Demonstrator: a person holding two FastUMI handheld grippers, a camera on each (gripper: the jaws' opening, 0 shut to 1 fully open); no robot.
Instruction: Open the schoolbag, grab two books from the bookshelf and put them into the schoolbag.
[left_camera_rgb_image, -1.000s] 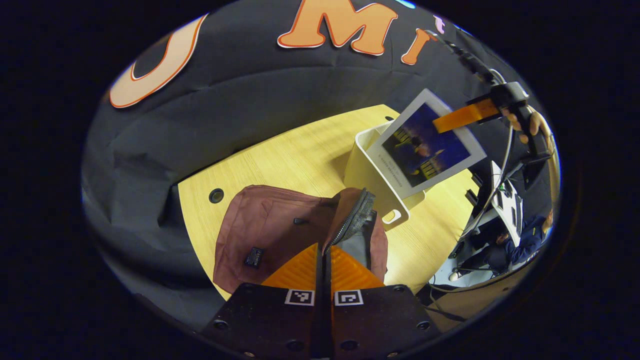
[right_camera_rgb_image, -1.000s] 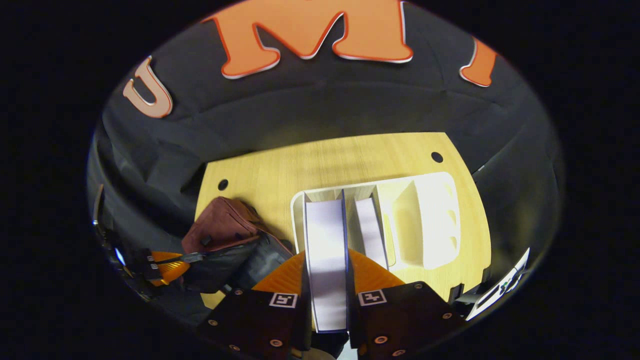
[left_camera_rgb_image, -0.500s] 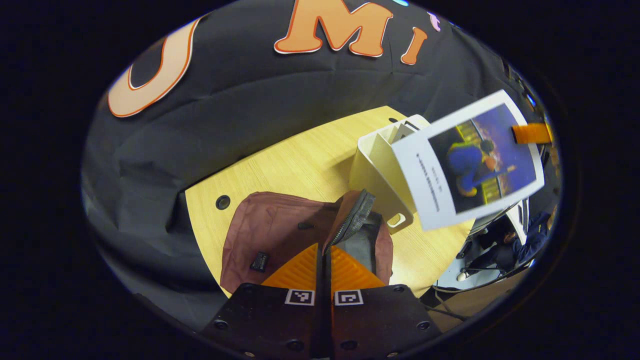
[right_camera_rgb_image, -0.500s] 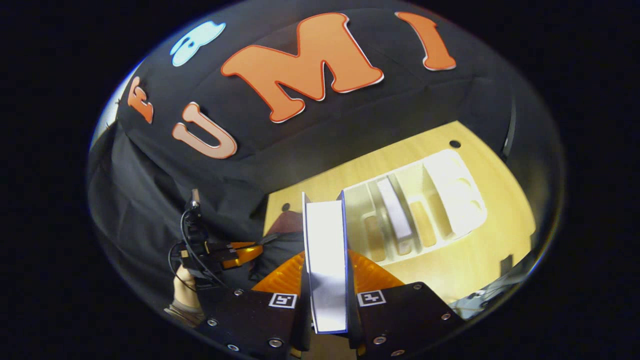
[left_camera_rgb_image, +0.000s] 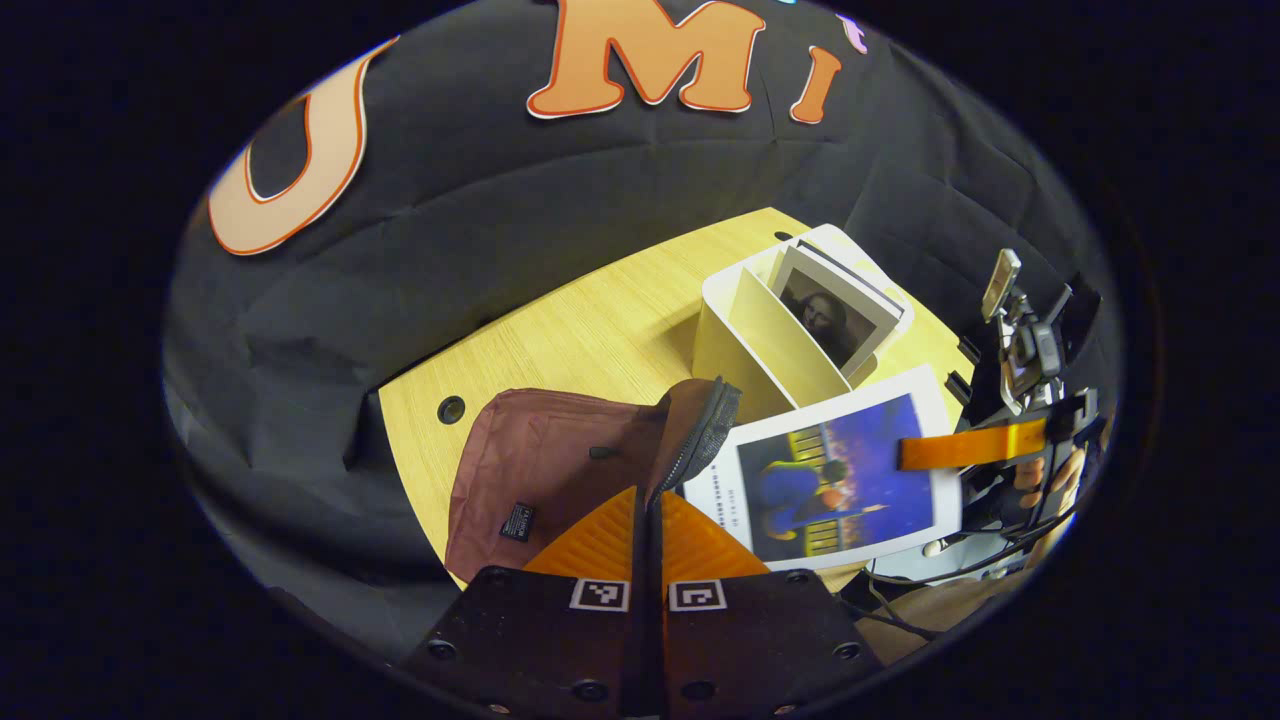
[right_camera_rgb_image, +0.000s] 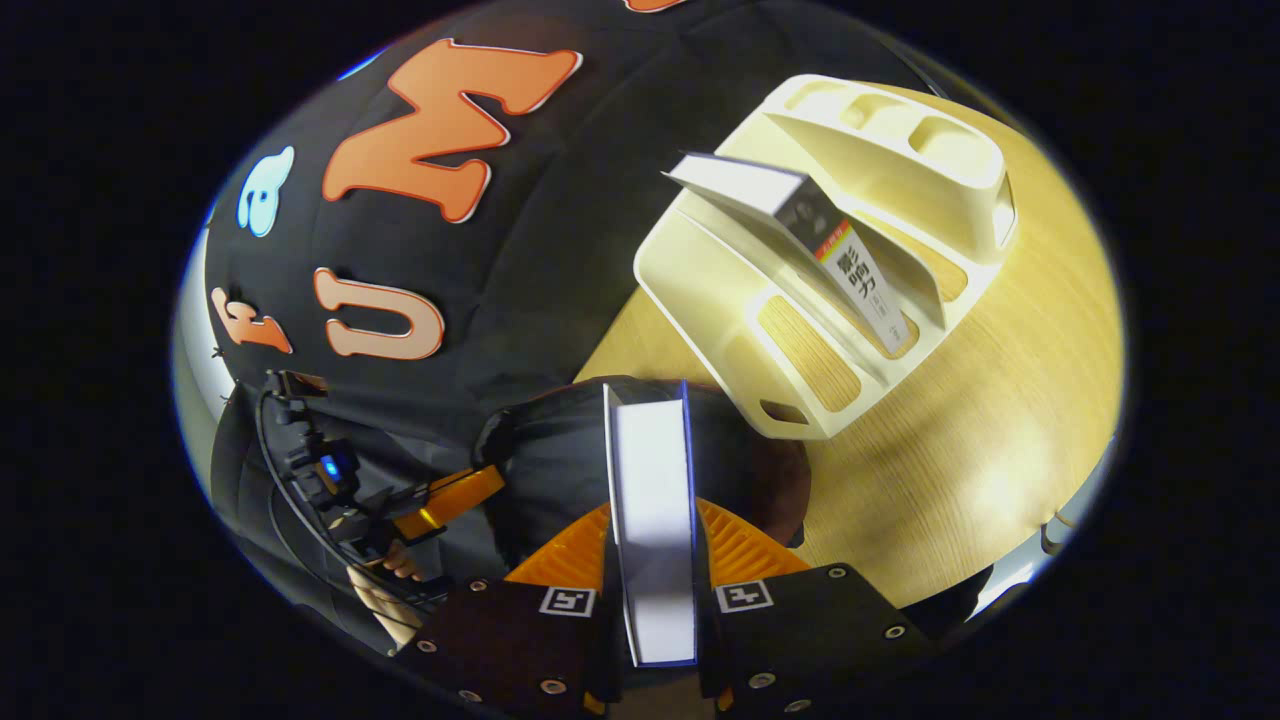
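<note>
A maroon schoolbag (left_camera_rgb_image: 540, 465) lies on the wooden table, and my left gripper (left_camera_rgb_image: 648, 492) is shut on its zipper edge (left_camera_rgb_image: 705, 435), holding the flap up. In the right gripper view the same gripper (right_camera_rgb_image: 445, 497) sits at the left rim of the bag's dark open mouth (right_camera_rgb_image: 555, 455). My right gripper (right_camera_rgb_image: 652, 515) is shut on a blue-covered book (right_camera_rgb_image: 650, 500), edge-on above that opening. From the left gripper view the book (left_camera_rgb_image: 835, 480) hangs flat-faced beside the bag, pinched by the right gripper (left_camera_rgb_image: 965, 447). A second book (right_camera_rgb_image: 850, 270) leans in the white bookshelf (right_camera_rgb_image: 730, 300).
The bookshelf (left_camera_rgb_image: 745, 335) stands just behind the bag, its other slots without books. Bare table (right_camera_rgb_image: 960, 450) runs to the right of the bag. A hand (left_camera_rgb_image: 1045, 475) and cables hang by the table's right edge.
My right gripper has carried the blue book away from the shelf, down and across to the bag's mouth. My left gripper has kept the flap raised, hardly moving.
</note>
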